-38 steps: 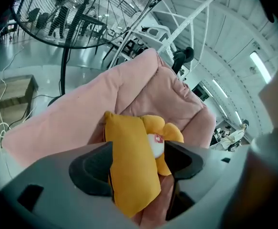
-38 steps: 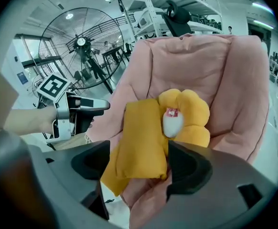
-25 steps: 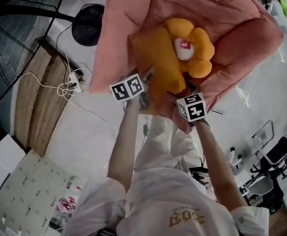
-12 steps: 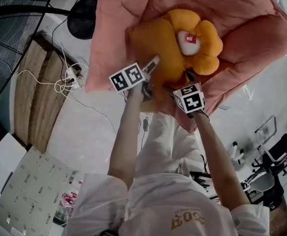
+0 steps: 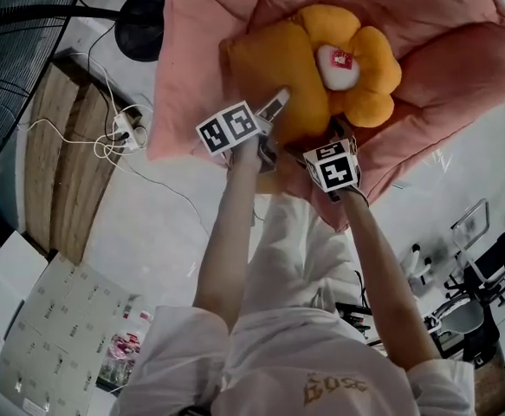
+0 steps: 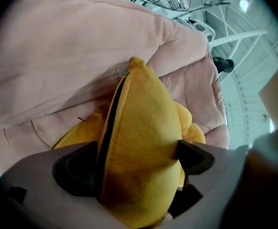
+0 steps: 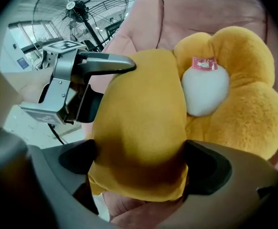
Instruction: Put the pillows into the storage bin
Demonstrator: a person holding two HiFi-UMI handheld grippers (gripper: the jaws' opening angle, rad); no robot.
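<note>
The square orange pillow (image 5: 274, 63) is already lying in the pink storage bin (image 5: 200, 42) beside the flower pillow (image 5: 369, 81). The left gripper (image 6: 138, 151) and right gripper (image 7: 139, 154) are letting it go, as their jaws have just been opening around it.

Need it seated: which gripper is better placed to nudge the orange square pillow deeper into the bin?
Left, probably. The left gripper reaches further over the orange square pillow; the right gripper sits at its near corner by the pink bin's rim. Both grippers' jaws have just been opening, pillow between them.

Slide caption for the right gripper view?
Right gripper, jaws just opened, straddles yellow pillow beside flower pillow in pink bin.
</note>
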